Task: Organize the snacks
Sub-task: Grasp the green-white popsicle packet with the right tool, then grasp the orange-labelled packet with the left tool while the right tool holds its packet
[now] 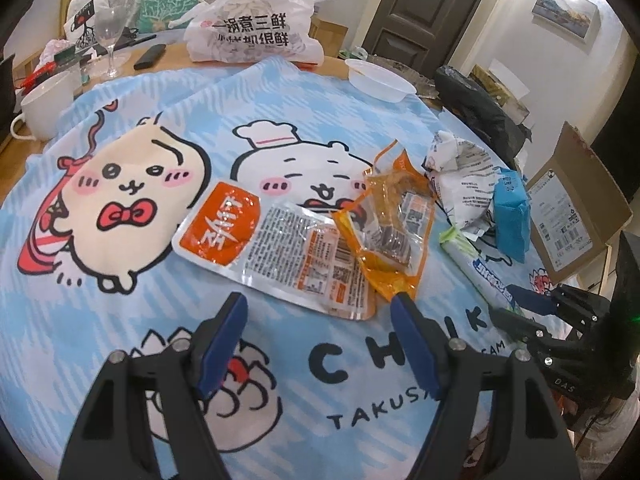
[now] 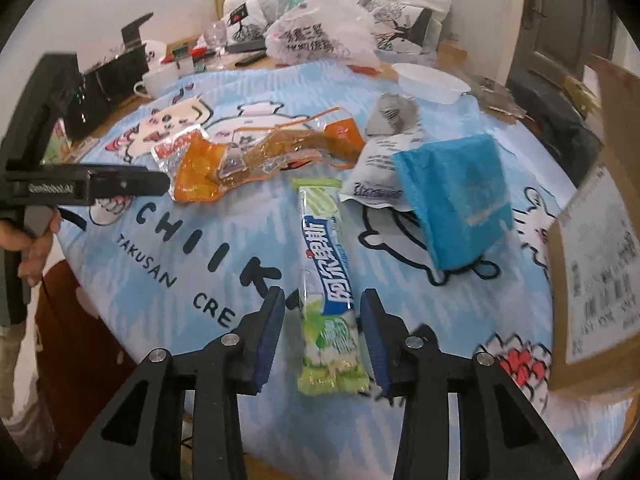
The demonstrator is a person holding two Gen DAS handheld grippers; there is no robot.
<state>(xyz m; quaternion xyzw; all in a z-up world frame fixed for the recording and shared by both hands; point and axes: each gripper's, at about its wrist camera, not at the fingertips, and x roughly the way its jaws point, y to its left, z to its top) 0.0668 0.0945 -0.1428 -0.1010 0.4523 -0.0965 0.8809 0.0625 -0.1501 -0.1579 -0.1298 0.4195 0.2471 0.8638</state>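
1. Step in hand, as I read it: the right gripper (image 2: 322, 336) is lined up on the long green-and-blue snack stick (image 2: 326, 280). Its jaws are wide open on either side of the wrapper's near end, with nothing pinched yet as far as I can tell.
2. To do it well, I'd come down a bit further up the pack, onto the filled part, not the crimped green tail, since that flat seal could slip out. Close slowly, because the film looks slick and the tablecloth (image 2: 224, 216) underneath is soft, so a pad might catch the fabric.
3. The left gripper (image 1: 320, 312) is also spread open and empty, hovering over the cloth near the table's front edge. Its right pad sits just at the corner of the orange crumpled pouch (image 1: 388, 220).
4. How the stick looks: narrow, glossy, blue band with white lettering, pale green ends, lying flat and roughly pointing away from the front edge, mid-table.
5. Neighbours: a flat orange-and-clear packet (image 1: 276, 244) to the left, a blue pack (image 2: 456, 196) leaning on a white printed bag (image 2: 384, 160) towards the right edge, and a cardboard box (image 2: 600, 240) at the right rim, possibly the destination.
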